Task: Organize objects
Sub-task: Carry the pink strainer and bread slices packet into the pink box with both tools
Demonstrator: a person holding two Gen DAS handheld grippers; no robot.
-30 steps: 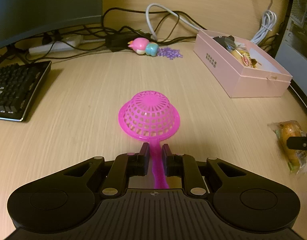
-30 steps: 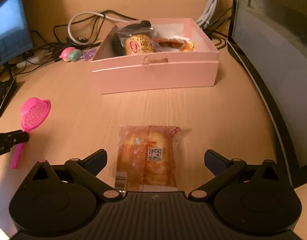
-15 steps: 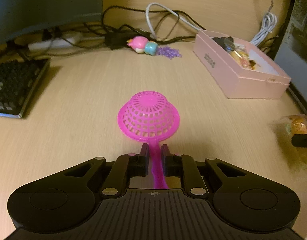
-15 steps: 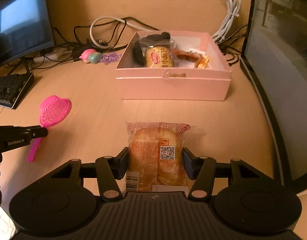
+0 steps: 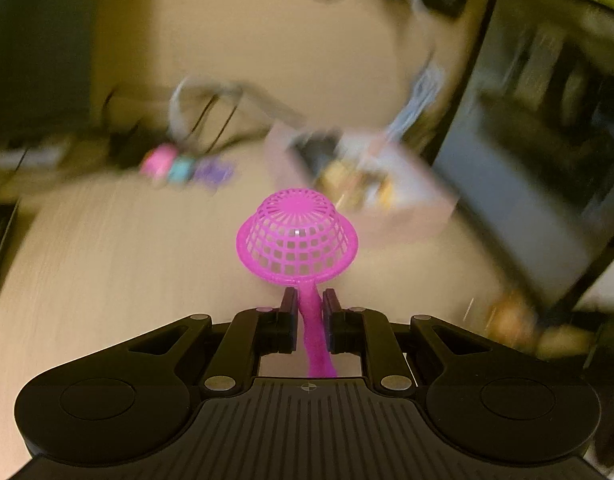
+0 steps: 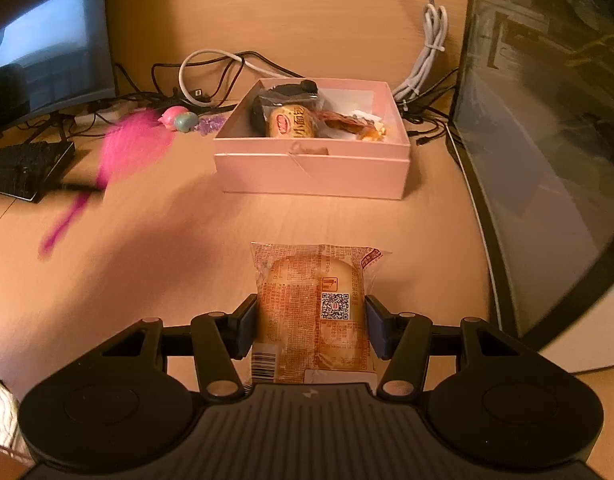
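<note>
We count one pink strainer (image 5: 297,236), its handle pinched by our left hand-held gripper (image 5: 309,304), and one wrapped bun (image 6: 311,308) clamped in our right hand-held gripper (image 6: 311,320); one pink box (image 6: 311,168) stands far, nothing between.

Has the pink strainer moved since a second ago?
Yes. In the right wrist view the strainer has lifted off the desk and swung up toward the pink box, held in the left claw.
</note>
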